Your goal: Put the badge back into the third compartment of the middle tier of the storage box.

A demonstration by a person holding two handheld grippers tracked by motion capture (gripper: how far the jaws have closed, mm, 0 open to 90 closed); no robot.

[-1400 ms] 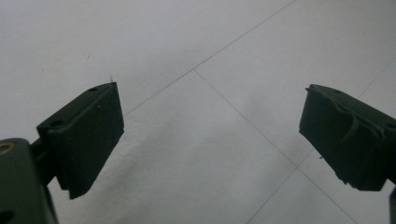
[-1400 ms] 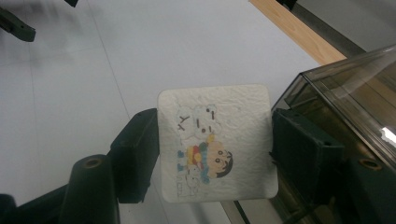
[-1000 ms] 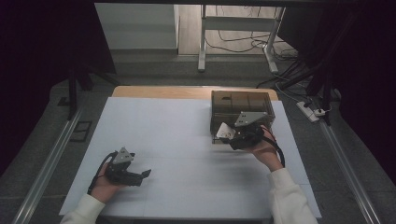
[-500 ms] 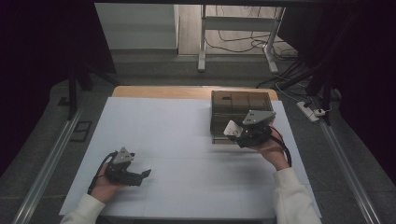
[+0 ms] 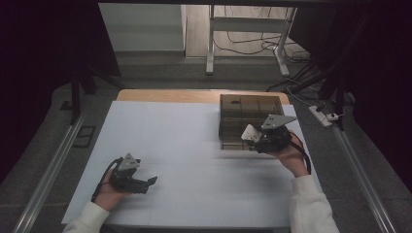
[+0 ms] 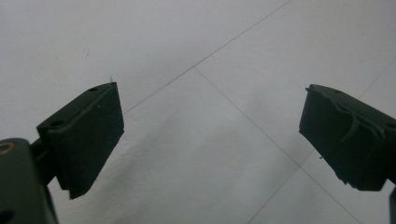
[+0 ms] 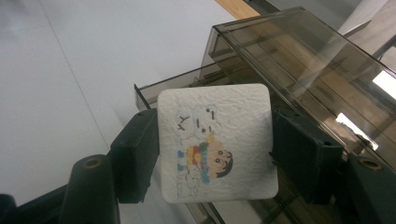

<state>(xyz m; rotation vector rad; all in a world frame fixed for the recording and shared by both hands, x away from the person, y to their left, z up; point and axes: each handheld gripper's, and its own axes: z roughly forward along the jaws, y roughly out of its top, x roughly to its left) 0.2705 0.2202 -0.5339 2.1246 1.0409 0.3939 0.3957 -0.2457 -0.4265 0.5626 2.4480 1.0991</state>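
A white square coaster (image 7: 215, 142) with a cartoon print sits between the jaws of my right gripper (image 7: 215, 154), which is shut on its two side edges. In the high view the coaster (image 5: 250, 132) is held just at the front of a smoky transparent box (image 5: 250, 119) whose drawer (image 7: 187, 81) stands pulled open toward me. My right gripper (image 5: 260, 138) hovers at that drawer's front. My left gripper (image 5: 145, 183) rests low on the white table at the front left, open, with only bare table between its pads (image 6: 86, 135).
A white table top (image 5: 184, 145) has a wooden strip (image 5: 165, 95) along its far edge. Metal rails (image 5: 48, 170) run down both sides. A power strip (image 5: 323, 116) and cables lie on the floor at the right.
My right gripper with the coaster has shifted a little right and up toward the box's front. My left gripper has stayed put.
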